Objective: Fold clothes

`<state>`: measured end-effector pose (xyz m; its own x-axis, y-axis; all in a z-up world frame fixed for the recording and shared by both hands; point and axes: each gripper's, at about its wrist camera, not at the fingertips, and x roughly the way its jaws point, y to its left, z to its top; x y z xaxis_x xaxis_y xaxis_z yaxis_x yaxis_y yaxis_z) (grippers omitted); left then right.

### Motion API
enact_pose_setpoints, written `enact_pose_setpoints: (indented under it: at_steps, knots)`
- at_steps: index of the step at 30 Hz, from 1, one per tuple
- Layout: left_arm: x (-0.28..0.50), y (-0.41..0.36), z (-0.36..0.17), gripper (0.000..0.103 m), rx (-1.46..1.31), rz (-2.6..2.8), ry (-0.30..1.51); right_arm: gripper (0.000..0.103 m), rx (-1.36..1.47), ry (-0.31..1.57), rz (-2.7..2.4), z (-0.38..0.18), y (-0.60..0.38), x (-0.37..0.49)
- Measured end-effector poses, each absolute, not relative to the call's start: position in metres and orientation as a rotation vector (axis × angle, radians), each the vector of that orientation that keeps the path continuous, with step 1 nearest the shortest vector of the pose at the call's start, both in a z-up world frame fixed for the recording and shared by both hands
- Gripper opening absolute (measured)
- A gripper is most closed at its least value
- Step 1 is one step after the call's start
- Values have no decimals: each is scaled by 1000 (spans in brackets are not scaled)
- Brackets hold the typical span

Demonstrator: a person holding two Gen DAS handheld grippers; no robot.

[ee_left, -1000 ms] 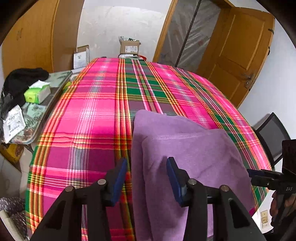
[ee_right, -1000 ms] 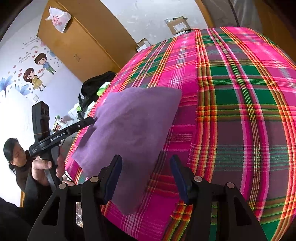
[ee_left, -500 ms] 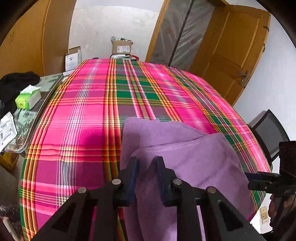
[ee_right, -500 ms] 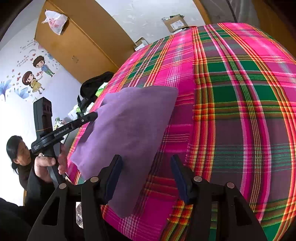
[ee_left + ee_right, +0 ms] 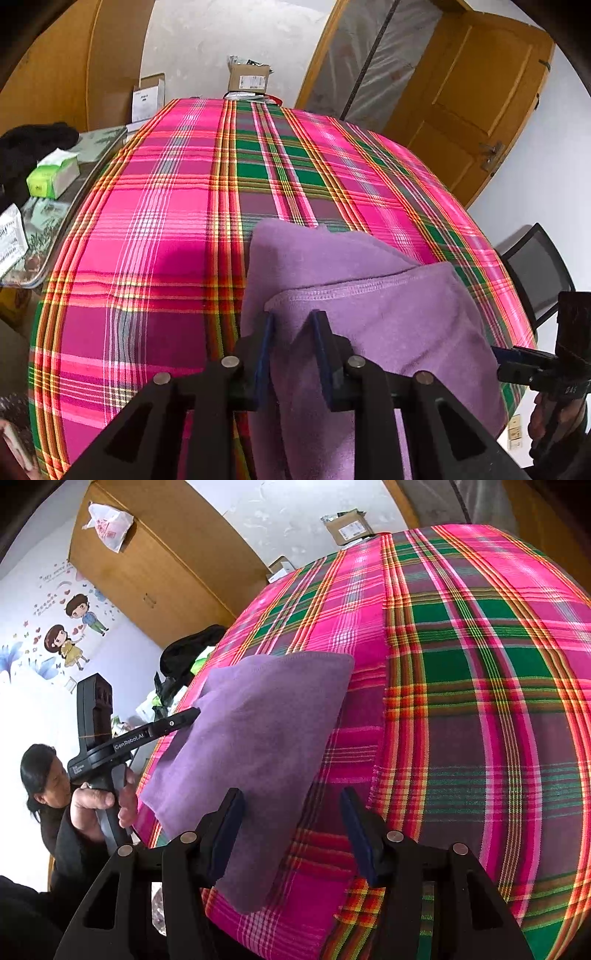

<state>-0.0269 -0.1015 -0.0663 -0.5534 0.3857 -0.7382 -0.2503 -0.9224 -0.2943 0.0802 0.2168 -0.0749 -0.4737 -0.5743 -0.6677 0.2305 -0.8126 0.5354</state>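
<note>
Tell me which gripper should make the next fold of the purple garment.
Left. The left gripper has just been closing on the purple garment, a fold of its edge between the jaws. The right gripper hangs open over the garment's near corner, gripping nothing.

A plaid tablecloth (image 5: 177, 229) in pink, green and yellow covers the table. Past its far edge a cardboard box (image 5: 248, 78) stands against the white wall, with a white box (image 5: 147, 96) near the cloth's far left corner. Left of the cloth lie a green tissue pack (image 5: 53, 176) and a black garment (image 5: 29, 147). A wooden door (image 5: 476, 99) stands beyond its right side, and a black chair (image 5: 537, 271) sits just beside that edge.
</note>
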Motion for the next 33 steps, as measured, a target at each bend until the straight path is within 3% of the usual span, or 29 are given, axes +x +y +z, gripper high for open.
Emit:
enact_pose_setpoints:
  at_steps: [5, 21, 29, 33]
  knots:
    - [-19, -107, -58, 10, -1164, 2539, -249, 56, 1233, -522, -2293, -74, 217, 79]
    - [-14, -117, -62, 17, -1206, 2544, -334, 56, 1176, -475, -2341, -61, 220, 67]
    - [28, -116, -45, 16, -1147, 2555, -340, 56, 1099, -410, -2401, -51, 209, 42]
    - [40, -105, -61, 16, -1179, 2510, -293, 56, 1055, -329, -2427, -53, 197, 30]
